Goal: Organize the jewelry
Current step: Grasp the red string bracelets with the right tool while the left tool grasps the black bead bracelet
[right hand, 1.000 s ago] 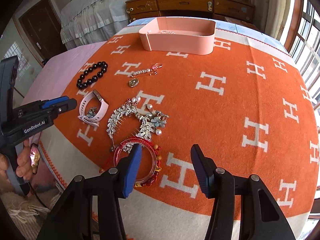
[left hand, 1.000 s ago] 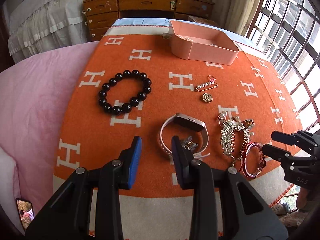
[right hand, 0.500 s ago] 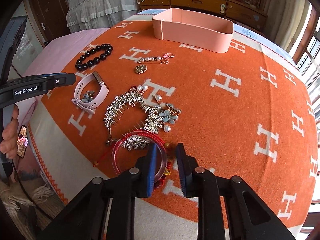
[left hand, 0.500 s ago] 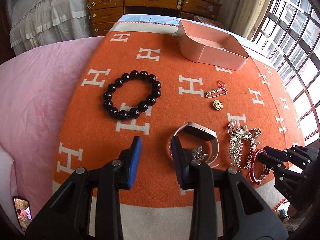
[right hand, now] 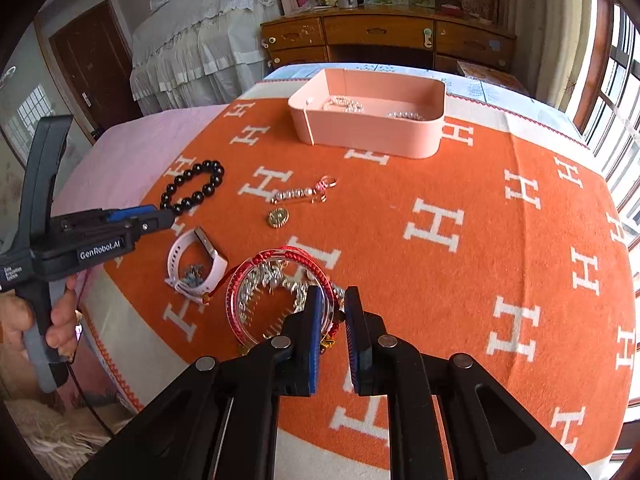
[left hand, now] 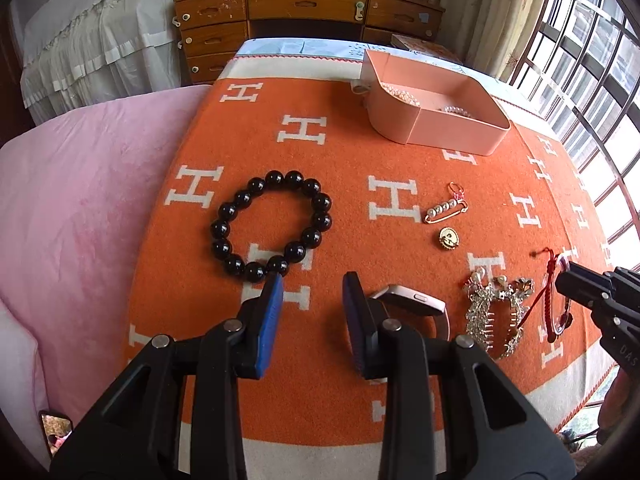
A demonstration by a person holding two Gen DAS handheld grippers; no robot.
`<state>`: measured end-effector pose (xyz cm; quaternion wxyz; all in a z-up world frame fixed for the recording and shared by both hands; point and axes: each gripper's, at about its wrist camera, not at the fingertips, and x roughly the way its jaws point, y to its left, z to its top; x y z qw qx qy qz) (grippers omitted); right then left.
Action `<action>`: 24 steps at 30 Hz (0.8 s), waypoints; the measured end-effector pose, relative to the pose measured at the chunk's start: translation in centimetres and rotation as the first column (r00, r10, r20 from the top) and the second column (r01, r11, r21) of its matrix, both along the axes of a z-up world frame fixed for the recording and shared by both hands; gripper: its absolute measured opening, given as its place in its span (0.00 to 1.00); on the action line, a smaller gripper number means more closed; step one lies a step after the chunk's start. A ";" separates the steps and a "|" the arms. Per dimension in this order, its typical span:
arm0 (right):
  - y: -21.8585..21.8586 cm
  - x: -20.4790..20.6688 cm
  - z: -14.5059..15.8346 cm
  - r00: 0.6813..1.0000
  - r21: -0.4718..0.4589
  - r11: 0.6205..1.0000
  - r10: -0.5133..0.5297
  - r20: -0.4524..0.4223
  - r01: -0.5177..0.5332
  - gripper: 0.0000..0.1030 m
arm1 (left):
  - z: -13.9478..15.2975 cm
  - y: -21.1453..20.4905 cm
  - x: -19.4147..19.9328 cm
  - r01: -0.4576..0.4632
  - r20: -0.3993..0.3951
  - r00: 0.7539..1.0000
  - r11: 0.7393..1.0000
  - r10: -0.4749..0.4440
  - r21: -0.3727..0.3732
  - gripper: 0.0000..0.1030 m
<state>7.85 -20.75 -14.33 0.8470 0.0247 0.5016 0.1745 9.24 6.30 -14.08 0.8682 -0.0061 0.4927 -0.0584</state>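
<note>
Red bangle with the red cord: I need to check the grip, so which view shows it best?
The right wrist view: the red bangle shows as a full ring, its rim clamped in the right gripper. The left wrist view shows it edge-on at the frame's edge.

On the blanket (left hand: 344, 152), the tray (left hand: 448, 128) sits at the far end with pearls (right hand: 344, 103) in it. Nearer, the bead bracelet (left hand: 272, 226) lies left of the pin (left hand: 446, 210) and the button (left hand: 449, 237). Nearest are the watch (right hand: 196, 268), then the comb (left hand: 494, 312) to its right. The bangle (right hand: 276, 292) stands lifted above the comb.
</note>
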 end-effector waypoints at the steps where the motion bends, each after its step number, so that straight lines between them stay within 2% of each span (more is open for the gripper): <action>1: 0.1 0.6 0.2 1.000 0.009 1.000 -0.008 0.001 0.008 0.11 | 0.0 0.0 0.3 0.003 0.001 1.000 1.000 -0.003 0.001 0.27; 8: 1.2 4.3 0.7 0.998 0.064 0.996 -0.055 -0.018 0.056 0.11 | -0.6 -0.6 2.8 0.025 -0.025 0.999 1.000 -0.025 0.018 0.27; 12: 1.9 5.6 0.5 0.998 0.080 0.995 -0.053 -0.035 0.055 0.11 | -1.7 -0.7 4.2 0.035 -0.069 0.997 0.999 -0.033 0.021 0.27; 20: 2.9 6.8 -0.2 0.997 0.091 0.994 -0.048 -0.053 0.053 0.11 | -3.4 -1.3 6.1 0.057 -0.111 0.993 0.996 -0.049 0.067 0.27; 24: 2.7 6.9 -0.4 0.997 0.091 0.994 -0.056 -0.058 0.061 0.11 | -3.5 -1.5 6.8 0.077 -0.110 0.991 0.996 -0.071 0.050 0.22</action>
